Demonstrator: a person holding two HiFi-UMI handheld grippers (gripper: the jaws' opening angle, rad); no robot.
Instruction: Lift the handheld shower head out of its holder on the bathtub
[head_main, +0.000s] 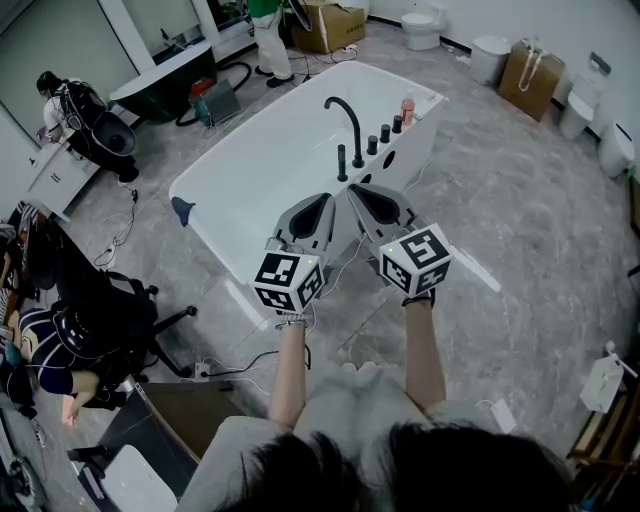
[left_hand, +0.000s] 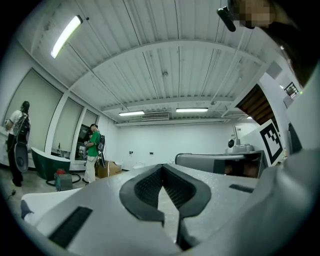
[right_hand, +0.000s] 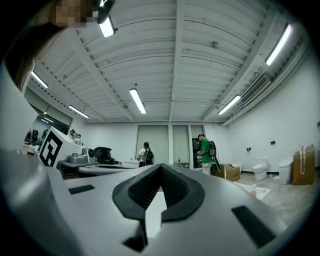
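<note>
The white bathtub (head_main: 250, 170) stands slantwise in the middle of the head view. On its right rim are a black arched faucet (head_main: 350, 120), a row of black knobs (head_main: 385, 133) and the black handheld shower head (head_main: 342, 163), upright in its holder. My left gripper (head_main: 327, 199) and right gripper (head_main: 353, 191) are held level and side by side just short of the shower head, touching nothing. In each gripper view the jaws meet at the tip, with nothing between them: left gripper (left_hand: 162, 167), right gripper (right_hand: 161, 166).
A pink bottle (head_main: 407, 108) stands on the tub's far corner. A person in green (head_main: 265, 30) stands beyond the tub by cardboard boxes (head_main: 330, 25). An office chair (head_main: 110, 310) and a seated person are at the left. Cables (head_main: 250, 360) lie on the floor.
</note>
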